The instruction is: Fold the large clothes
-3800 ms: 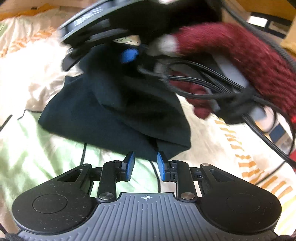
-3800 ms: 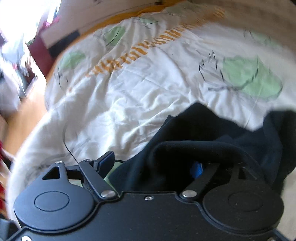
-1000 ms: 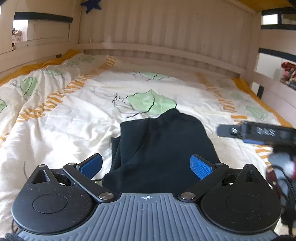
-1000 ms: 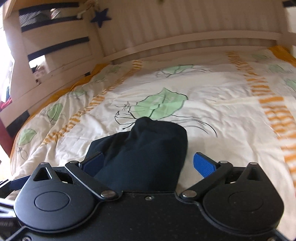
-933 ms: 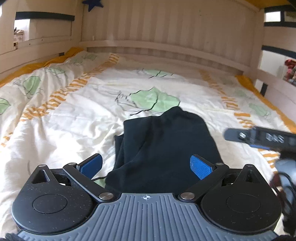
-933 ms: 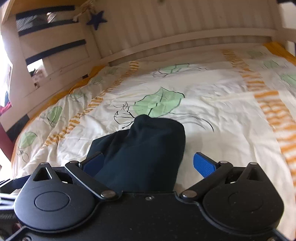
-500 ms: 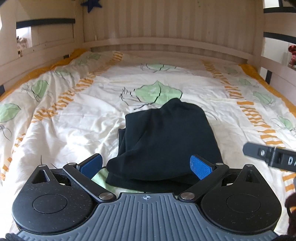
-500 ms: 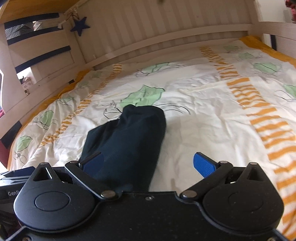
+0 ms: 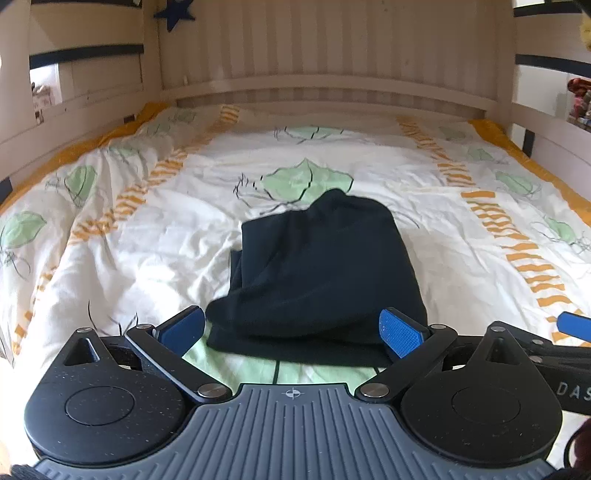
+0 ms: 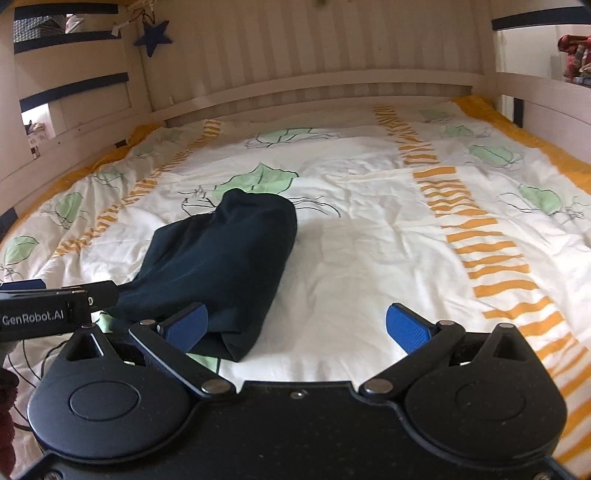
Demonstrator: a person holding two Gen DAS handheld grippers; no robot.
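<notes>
Two fisheye views look along a bed from just above its near end. From the left wrist camera, the left gripper (image 9: 291, 330) fills the bottom of the frame, its two blue-padded fingers (image 9: 400, 332) spread wide apart and holding nothing. Between and just beyond them, at the centre of the frame, lies the folded dark navy garment (image 9: 317, 273), a compact, roughly rectangular bundle resting on the white quilt printed with green leaves and orange stripes (image 9: 147, 236). The near edge of the bundle sits between the two pads without clearly touching either. Behind the bed, across the top of the frame, stands a pale slatted wooden headboard (image 9: 332, 66), with a dark blue star ornament (image 9: 173, 13) at the upper left. At the right edge, part of the right gripper (image 9: 569, 354) juts in, black with a blue tip. From the right wrist camera, that right gripper (image 10: 295, 328) spans the bottom of the frame, its blue pads likewise far apart and empty. The navy garment (image 10: 225, 266) lies left of centre here, its near corner just beside the left-hand pad; whether they touch cannot be told. The quilt (image 10: 388, 240) stretches bare to the right. At the left edge, the left gripper (image 10: 55, 306) pokes in, marked with white lettering. The star (image 10: 153, 35) hangs at the upper left.
</notes>
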